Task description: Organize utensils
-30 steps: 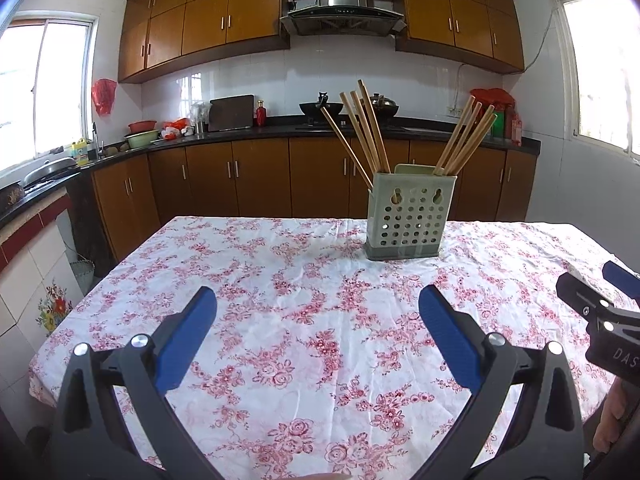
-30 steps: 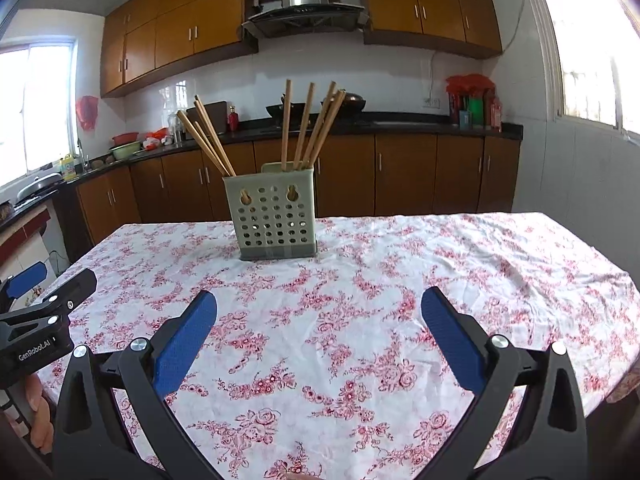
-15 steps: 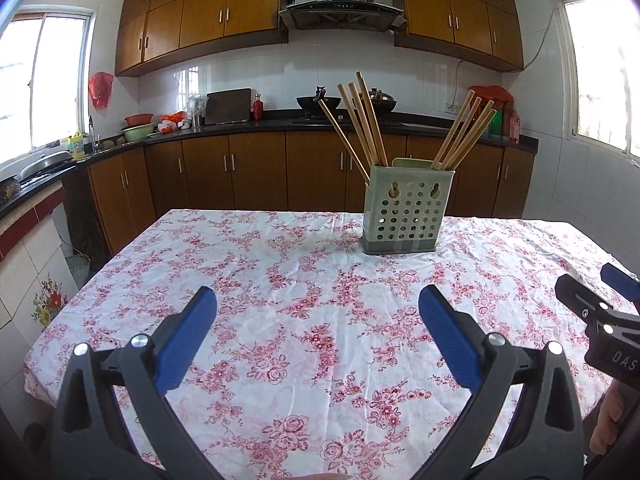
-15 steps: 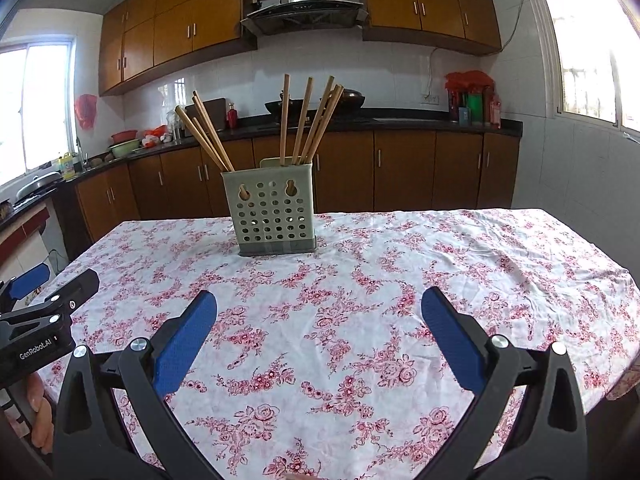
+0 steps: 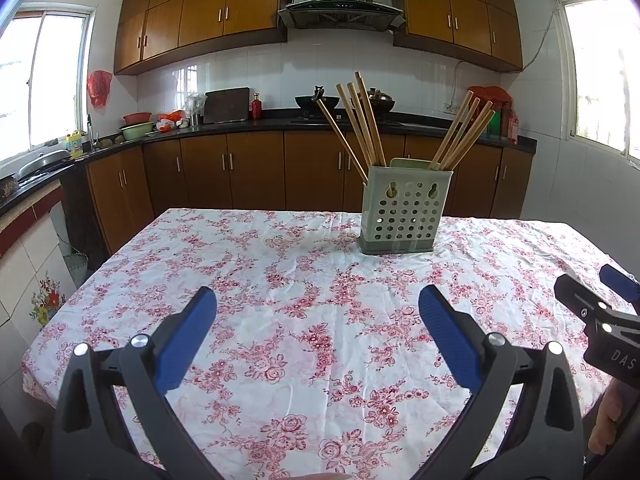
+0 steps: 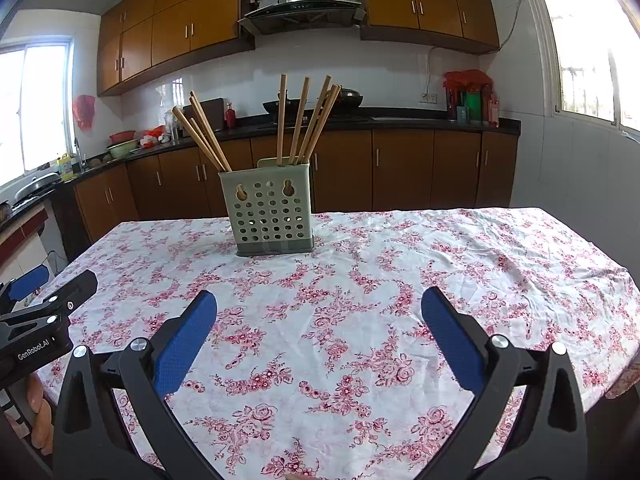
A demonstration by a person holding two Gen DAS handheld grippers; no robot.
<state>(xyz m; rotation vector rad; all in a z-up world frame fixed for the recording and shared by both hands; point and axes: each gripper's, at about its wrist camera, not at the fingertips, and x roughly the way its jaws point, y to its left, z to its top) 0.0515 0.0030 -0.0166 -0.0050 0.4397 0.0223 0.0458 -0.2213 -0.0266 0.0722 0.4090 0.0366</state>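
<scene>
I see the tabletop [image 5: 280,280] under its floral cloth, bare of loose utensils in both views. Toward its far side stands the perforated green holder [image 5: 402,212], upright, and every one of the chopsticks [image 5: 362,120] I can find is already in it: one bunch leaning left, the other leaning right. I judge the sorting essentially finished, unless something lies outside my views. My left tongs [image 5: 318,312] hang over the near cloth, spread wide and holding nothing; my right tongs [image 6: 320,312] likewise, well short of the holder.
</scene>
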